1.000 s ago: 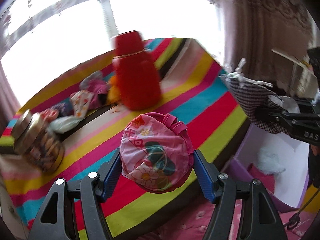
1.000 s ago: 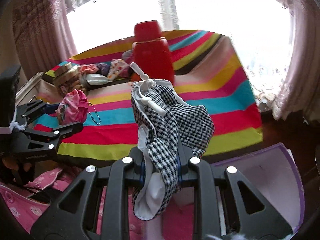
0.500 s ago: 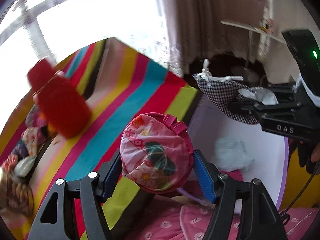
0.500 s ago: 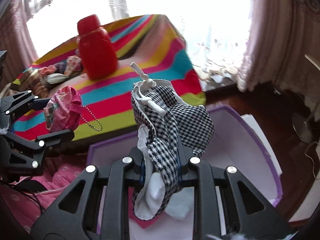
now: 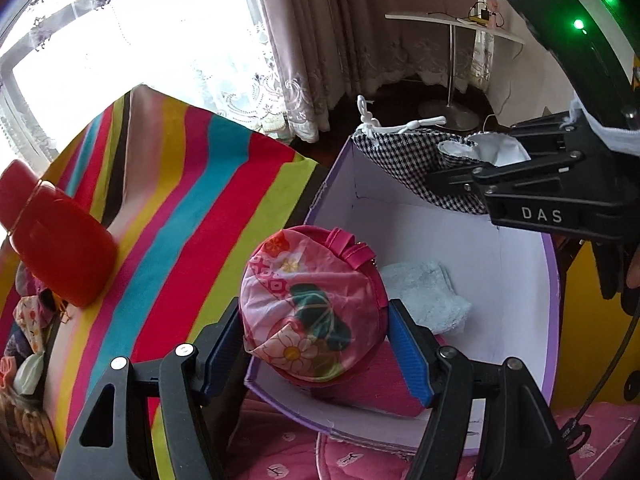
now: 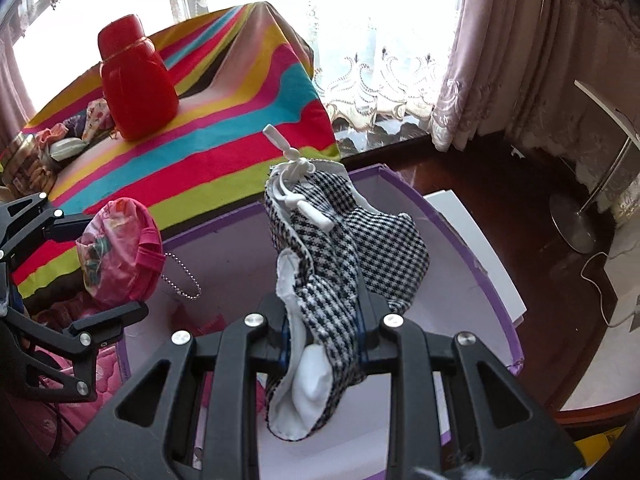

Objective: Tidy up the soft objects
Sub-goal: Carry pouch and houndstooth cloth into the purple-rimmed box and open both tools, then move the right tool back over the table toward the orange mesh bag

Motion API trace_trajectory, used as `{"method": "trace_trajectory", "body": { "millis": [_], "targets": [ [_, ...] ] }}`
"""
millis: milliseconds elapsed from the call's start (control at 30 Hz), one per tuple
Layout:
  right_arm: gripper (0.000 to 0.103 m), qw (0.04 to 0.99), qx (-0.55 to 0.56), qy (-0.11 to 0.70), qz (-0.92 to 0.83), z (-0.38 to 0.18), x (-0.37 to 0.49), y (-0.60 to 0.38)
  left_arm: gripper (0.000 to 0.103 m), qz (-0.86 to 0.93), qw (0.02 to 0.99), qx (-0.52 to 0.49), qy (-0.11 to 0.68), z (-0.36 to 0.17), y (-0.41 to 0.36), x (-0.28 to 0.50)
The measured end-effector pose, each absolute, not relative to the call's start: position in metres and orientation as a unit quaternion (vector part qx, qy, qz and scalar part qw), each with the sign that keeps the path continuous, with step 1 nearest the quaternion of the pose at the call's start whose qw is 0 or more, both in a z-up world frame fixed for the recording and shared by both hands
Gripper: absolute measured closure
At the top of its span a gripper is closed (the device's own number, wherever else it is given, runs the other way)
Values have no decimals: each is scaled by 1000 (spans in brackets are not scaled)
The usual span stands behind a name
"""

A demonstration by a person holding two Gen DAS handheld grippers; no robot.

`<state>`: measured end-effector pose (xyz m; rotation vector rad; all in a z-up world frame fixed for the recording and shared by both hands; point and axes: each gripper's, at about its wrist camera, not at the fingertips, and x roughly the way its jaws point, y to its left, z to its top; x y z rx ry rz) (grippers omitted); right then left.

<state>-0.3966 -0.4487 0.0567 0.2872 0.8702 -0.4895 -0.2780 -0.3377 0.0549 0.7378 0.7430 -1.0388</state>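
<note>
The left hand-held gripper (image 5: 316,340) is seen clamped wide on a round pink floral pouch (image 5: 314,304), its blue pads pressed against the pouch's sides. The pouch is held over the near left corner of a purple-edged box (image 5: 550,280) with a white interior. A bead chain (image 6: 182,280) is seen hanging from the pouch in the right wrist view.

The right hand-held gripper (image 6: 324,336) is seen closed narrowly on a black-and-white houndstooth drawstring bag (image 6: 352,236); its jaws have just been opening slightly, yet the cloth is still pinched between them. The bag is held above the box interior, white cords (image 6: 296,184) uppermost.

Inside the box, a pale folded cloth (image 5: 424,292) and a pink fabric item (image 5: 384,384) are already deposited. What the pink item is cannot be determined, as it is largely hidden behind the pouch.

On the striped surface (image 5: 208,216) beside the box, a red jar (image 6: 136,80) is noted, with several small fabric items (image 6: 96,116) next to it, not yet collected.

Assessment: the task is judged to be partly complete. Two items are stowed, two are poised over the box for release, and the small items by the jar appear to remain for sorting.
</note>
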Motion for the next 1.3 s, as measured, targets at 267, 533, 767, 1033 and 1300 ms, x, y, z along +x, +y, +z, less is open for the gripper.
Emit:
{"method": "trace_trajectory", "body": {
  "millis": [267, 533, 767, 1033, 1300],
  "targets": [
    [39, 844, 148, 436, -274, 54, -384, -457, 29, -482, 749, 283, 356, 58, -317, -260],
    [36, 894, 85, 413, -152, 78, -307, -373, 24, -364, 834, 189, 368, 58, -213, -167],
    [35, 915, 1, 403, -10, 85, -187, -264, 21, -167, 896, 151, 382, 28, -77, -77],
    [36, 918, -67, 380, -93, 71, 3, -189, 21, -114, 894, -55, 430, 5, 28, -18],
    [36, 897, -91, 369, -227, 83, 129, -186, 16, -134, 895, -54, 422, 4, 26, -30]
  ]
}}
